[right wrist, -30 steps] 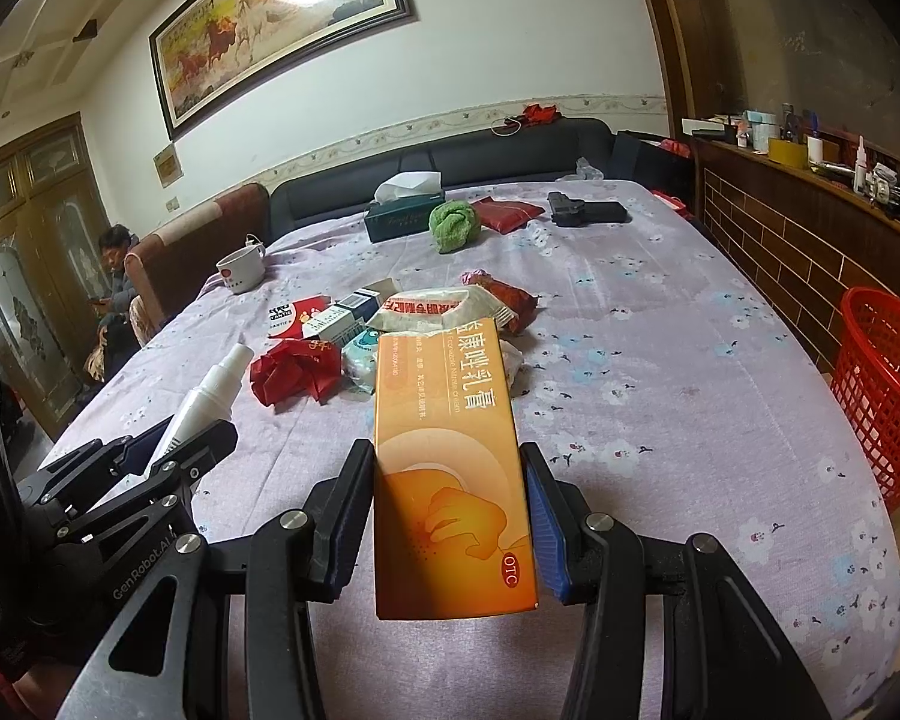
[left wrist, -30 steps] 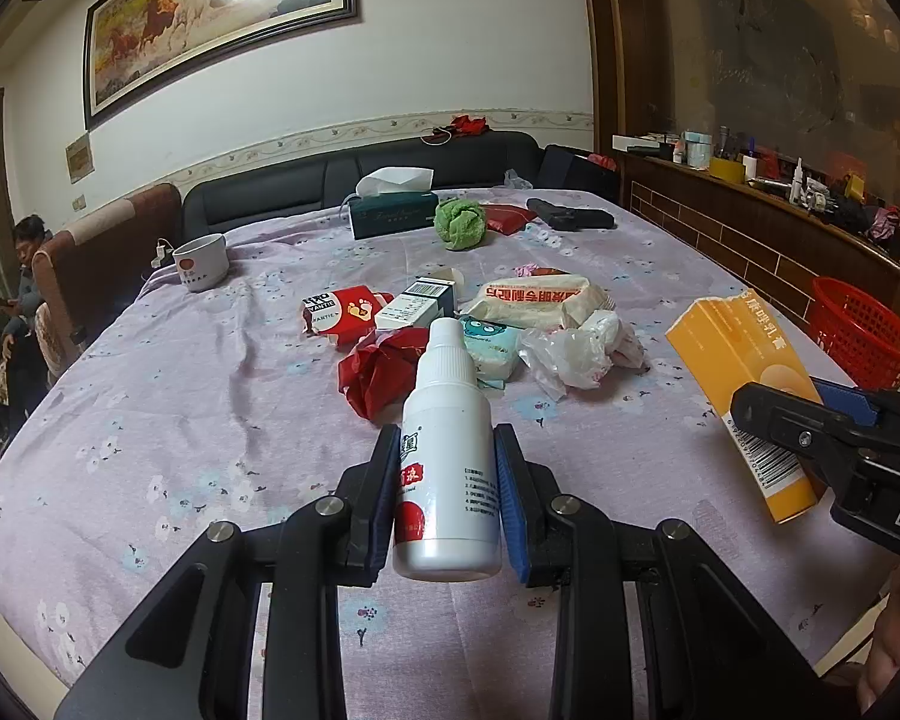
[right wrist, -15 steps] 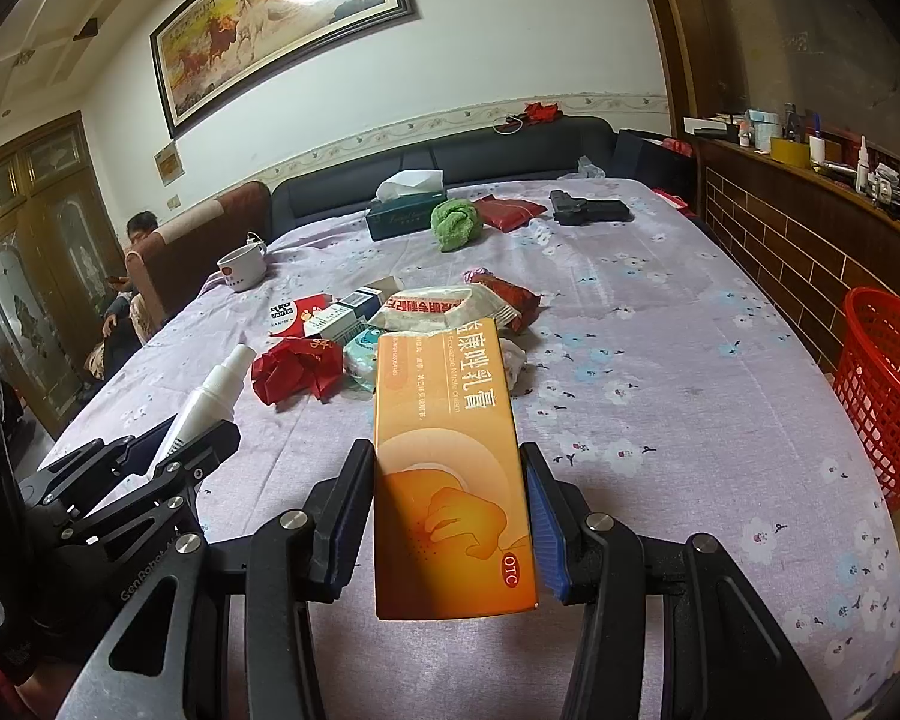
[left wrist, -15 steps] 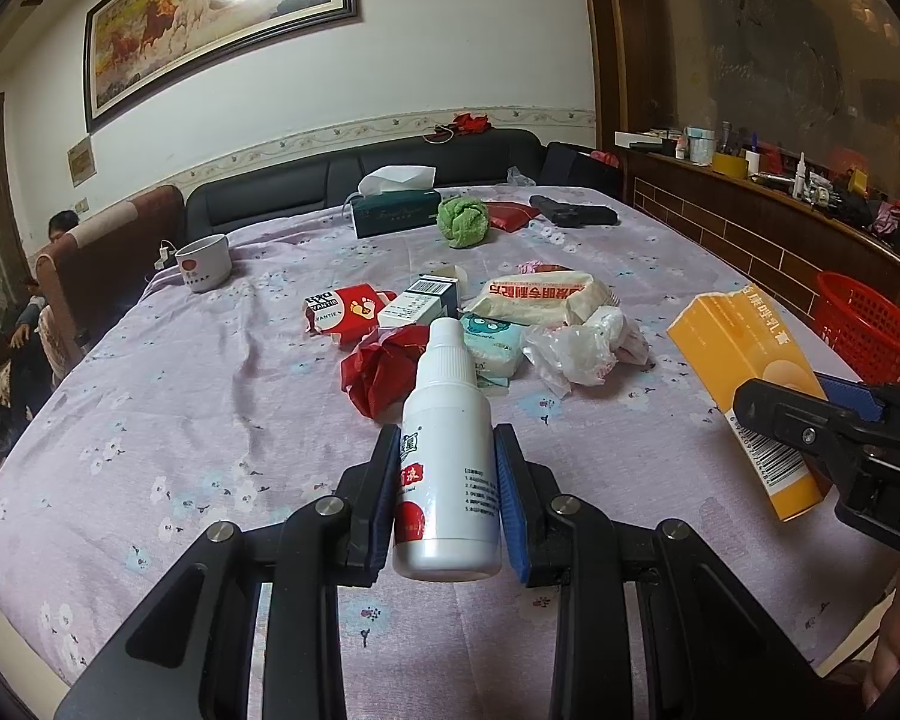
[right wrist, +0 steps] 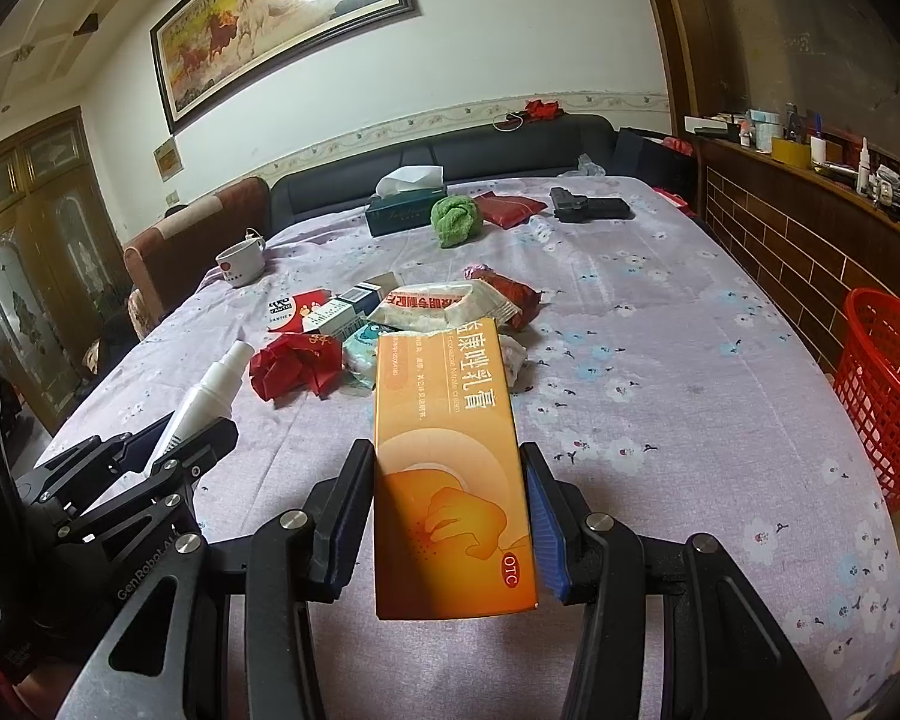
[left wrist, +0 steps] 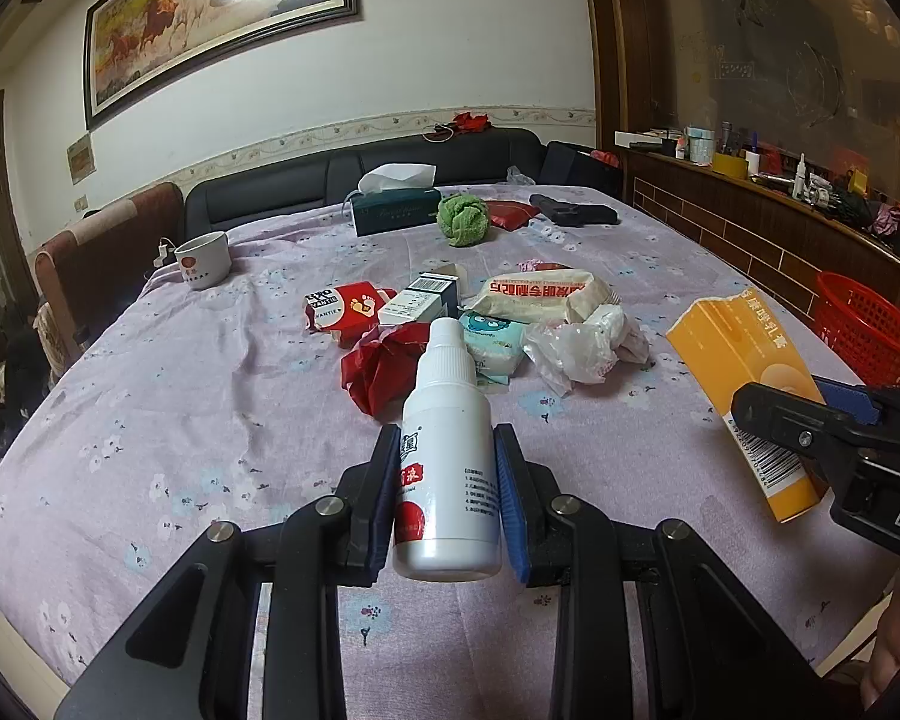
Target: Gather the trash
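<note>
No change in either grip since earlier. Left gripper clamps the spray bottle above the table, nozzle forward. Right gripper clamps the orange box, lengthwise forward.

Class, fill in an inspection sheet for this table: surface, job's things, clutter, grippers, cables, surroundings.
Surface: floral cloth on the table.
Job's things: white bottle, orange box, wrapper pile, red basket beside the table.
Clutter: mug, tissue box, green cloth.
Grippers: left hand-held gripper shut on bottle; right hand-held gripper shut on box.
Cables: white one beside the mug.
Surroundings: sofa, painting, cluttered shelf.
</note>
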Action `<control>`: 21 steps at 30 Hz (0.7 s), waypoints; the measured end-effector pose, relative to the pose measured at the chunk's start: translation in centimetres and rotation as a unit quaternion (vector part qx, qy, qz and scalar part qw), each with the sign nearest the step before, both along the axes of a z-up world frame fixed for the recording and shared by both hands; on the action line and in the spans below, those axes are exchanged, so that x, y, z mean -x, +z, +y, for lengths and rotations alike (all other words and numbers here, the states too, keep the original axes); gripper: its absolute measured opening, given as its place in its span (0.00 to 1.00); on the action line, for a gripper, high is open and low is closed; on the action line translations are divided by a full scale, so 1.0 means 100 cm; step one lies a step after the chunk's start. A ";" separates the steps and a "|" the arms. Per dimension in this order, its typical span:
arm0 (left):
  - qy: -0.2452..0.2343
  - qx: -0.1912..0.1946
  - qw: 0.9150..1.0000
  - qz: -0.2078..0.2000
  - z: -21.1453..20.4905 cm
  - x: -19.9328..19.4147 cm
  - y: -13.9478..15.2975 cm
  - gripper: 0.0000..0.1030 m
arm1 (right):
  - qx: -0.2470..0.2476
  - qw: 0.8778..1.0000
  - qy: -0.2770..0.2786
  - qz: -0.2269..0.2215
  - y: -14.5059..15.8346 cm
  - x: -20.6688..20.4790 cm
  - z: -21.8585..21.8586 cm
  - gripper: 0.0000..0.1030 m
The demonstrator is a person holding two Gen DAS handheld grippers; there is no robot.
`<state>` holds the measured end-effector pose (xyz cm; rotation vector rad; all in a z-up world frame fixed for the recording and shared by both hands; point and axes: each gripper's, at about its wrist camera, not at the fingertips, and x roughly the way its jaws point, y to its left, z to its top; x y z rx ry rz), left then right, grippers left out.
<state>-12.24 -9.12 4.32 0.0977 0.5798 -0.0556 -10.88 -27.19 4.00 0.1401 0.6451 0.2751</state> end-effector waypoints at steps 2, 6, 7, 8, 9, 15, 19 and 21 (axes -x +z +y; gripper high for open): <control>0.000 0.000 1.000 0.000 0.000 0.000 0.000 0.28 | 0.000 1.000 0.000 0.001 0.000 0.000 0.000 0.50; 0.000 0.000 1.000 0.000 0.000 0.000 0.000 0.28 | 0.000 1.000 0.000 0.001 -0.001 0.000 0.000 0.50; 0.000 0.000 1.000 0.000 0.000 0.000 0.000 0.28 | 0.000 1.000 -0.001 0.001 -0.001 0.000 0.000 0.50; 0.000 0.000 1.000 0.000 0.000 0.000 0.000 0.28 | 0.001 1.000 -0.001 0.001 -0.001 0.000 0.000 0.50; 0.000 0.000 1.000 0.000 0.000 0.000 0.000 0.28 | 0.001 1.000 0.000 0.001 -0.001 -0.001 0.000 0.50; 0.001 0.000 1.000 0.000 0.000 0.000 0.000 0.28 | -0.001 1.000 -0.001 0.002 -0.001 -0.001 -0.001 0.50; 0.000 0.000 1.000 0.000 0.000 0.000 0.001 0.28 | -0.001 1.000 -0.001 0.003 -0.003 -0.001 -0.002 0.50; 0.000 0.000 1.000 0.001 0.001 0.000 0.001 0.28 | -0.001 1.000 -0.001 0.003 -0.003 -0.001 -0.002 0.50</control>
